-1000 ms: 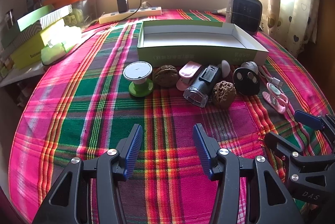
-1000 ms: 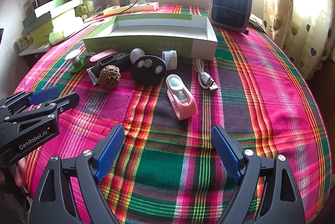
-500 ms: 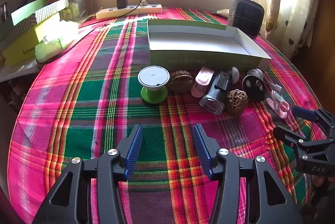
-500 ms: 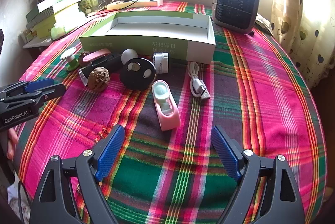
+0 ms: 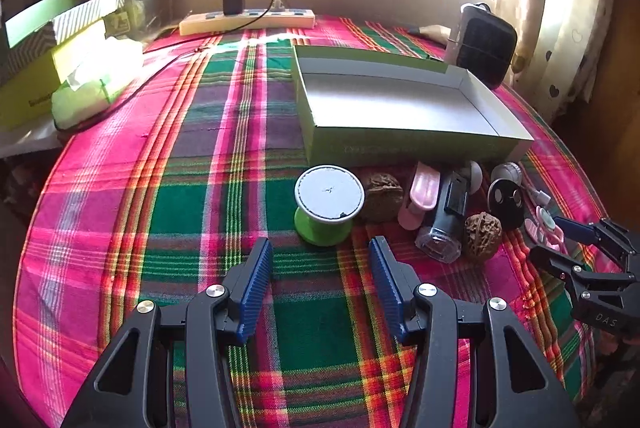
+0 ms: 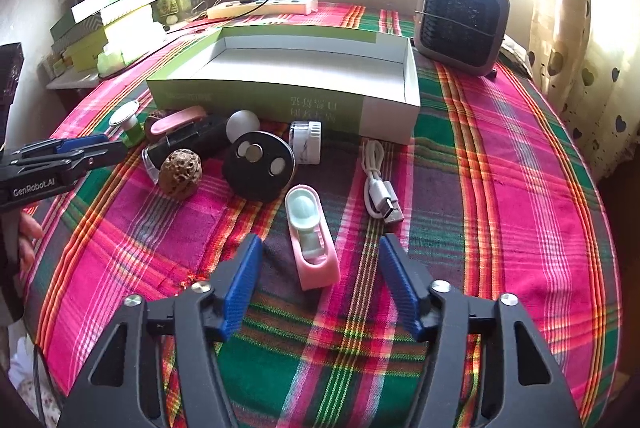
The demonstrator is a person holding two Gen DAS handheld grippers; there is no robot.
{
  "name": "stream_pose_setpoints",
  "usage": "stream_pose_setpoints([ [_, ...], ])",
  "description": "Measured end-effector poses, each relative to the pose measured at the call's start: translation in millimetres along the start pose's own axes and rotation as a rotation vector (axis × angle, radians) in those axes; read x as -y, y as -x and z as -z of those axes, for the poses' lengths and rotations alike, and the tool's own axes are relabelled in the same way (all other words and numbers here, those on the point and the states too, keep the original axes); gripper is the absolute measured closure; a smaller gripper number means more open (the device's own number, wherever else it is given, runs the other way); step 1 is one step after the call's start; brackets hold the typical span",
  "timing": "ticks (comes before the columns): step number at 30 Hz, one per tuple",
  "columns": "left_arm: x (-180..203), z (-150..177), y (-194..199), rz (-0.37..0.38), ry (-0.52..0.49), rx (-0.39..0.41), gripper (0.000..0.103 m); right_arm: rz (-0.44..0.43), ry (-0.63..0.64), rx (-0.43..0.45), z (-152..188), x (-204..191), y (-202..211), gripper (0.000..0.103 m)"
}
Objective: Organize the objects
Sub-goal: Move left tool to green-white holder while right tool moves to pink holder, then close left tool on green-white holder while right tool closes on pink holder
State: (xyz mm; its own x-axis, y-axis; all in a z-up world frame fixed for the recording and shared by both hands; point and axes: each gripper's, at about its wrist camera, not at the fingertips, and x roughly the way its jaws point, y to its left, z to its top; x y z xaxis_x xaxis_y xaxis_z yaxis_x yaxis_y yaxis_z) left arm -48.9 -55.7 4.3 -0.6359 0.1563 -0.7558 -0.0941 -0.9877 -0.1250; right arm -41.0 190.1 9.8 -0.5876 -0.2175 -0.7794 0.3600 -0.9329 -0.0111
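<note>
Evidently the small things are lined up along the near wall of the green box [image 6: 256,96] so they can be lifted into it, and its white floor shows nothing in it yet. Both grippers hang over the plaid tabletop [image 6: 500,196] with fingers spread wide and nothing held. The right gripper [image 6: 320,280] faces the pink clip [image 6: 312,244], which lies flat just ahead of its fingers, long axis running away toward the box, rounded end farthest. The left gripper [image 5: 320,280] faces the green spool [image 5: 326,206], standing upright on its base, beside a walnut [image 5: 384,196].
</note>
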Motion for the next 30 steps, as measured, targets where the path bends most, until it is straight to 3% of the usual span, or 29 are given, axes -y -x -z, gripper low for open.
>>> stream_pose_setpoints([
  [11,-4,-18,-12,-0.028,-0.002,0.007,0.054,-0.016,0.013,0.002,-7,-3,-3,0.069],
  [17,-4,-21,-14,-0.022,0.001,0.011,0.055,-0.019,0.003,0.005,-8,0,-4,0.075],
  [24,-1,-22,-16,-0.021,-0.004,0.01,0.071,-0.017,-0.003,0.007,-9,1,-4,0.082],
  [30,-1,-22,-14,-0.025,-0.001,0.017,0.074,-0.018,-0.003,0.007,-9,1,-4,0.085],
])
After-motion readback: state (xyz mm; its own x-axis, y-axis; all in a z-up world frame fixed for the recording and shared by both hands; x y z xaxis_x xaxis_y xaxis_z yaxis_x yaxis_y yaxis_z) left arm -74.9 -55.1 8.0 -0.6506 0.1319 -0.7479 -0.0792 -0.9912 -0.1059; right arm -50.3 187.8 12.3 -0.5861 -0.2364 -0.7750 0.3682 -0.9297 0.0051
